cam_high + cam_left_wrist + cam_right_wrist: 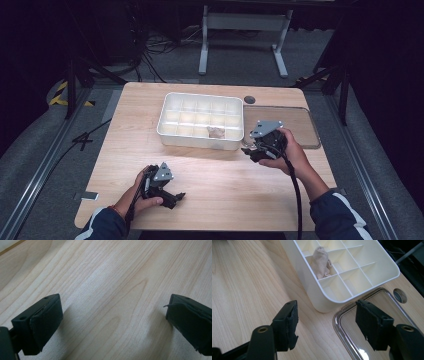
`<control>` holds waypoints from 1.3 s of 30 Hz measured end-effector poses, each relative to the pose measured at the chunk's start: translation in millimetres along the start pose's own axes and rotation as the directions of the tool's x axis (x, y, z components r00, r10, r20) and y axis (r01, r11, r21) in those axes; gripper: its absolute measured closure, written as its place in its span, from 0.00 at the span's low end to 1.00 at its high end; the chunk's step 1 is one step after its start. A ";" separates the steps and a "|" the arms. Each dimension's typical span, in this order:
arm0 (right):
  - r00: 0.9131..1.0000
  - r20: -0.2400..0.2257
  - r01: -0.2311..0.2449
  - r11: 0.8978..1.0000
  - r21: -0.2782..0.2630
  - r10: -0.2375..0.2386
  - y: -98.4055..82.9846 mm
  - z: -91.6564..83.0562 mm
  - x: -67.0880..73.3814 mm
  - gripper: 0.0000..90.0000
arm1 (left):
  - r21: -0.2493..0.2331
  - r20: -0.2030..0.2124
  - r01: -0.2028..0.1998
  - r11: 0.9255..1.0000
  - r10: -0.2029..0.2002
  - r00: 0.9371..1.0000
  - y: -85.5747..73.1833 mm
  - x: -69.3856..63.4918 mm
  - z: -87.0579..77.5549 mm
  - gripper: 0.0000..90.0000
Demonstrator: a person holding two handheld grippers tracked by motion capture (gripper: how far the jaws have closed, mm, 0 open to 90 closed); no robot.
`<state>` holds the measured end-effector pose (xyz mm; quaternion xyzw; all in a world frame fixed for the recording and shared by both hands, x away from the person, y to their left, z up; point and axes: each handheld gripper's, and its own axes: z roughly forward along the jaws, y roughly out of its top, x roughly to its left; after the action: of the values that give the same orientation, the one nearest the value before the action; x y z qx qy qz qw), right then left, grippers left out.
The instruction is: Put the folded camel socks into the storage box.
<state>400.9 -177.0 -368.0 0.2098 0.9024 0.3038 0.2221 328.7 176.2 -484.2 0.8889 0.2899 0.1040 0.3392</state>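
Six items, largest first:

- Tabletop (210, 185): pale wood, carries everything.
- Tray (200, 141): white, divided into compartments, at mid-table towards the far edge; probably set there so both hands can reach it.
- Lid (305, 125): clear, flat, just right of the tray, likely laid aside to leave the compartments open.
- Right gripper (327, 322): jaws released, empty, poised over the tray's near right corner and the lid's edge.
- Left gripper (112, 320): jaws released, empty, low over bare wood, seemingly idle.
- Lump (321, 262): beige, crumpled, lying in a front-row compartment.
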 end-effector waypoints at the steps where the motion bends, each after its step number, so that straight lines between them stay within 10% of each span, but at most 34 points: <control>1: 1.000 -0.002 0.001 1.000 -0.002 -0.001 -2.0 -0.2 0.3 0.39 | 0.000 -0.001 0.000 1.000 0.000 1.000 0.0 0.0 0.0 0.01; 39: 0.995 0.079 -0.071 0.995 0.064 0.066 -102.5 -12.4 23.1 0.26 | 0.000 0.002 -0.001 1.000 0.001 1.000 0.2 0.3 0.2 0.01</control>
<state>350.6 -245.4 -431.2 0.2596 0.8951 0.2725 0.2390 329.2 176.1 -484.2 0.8891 0.2889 0.1033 0.3396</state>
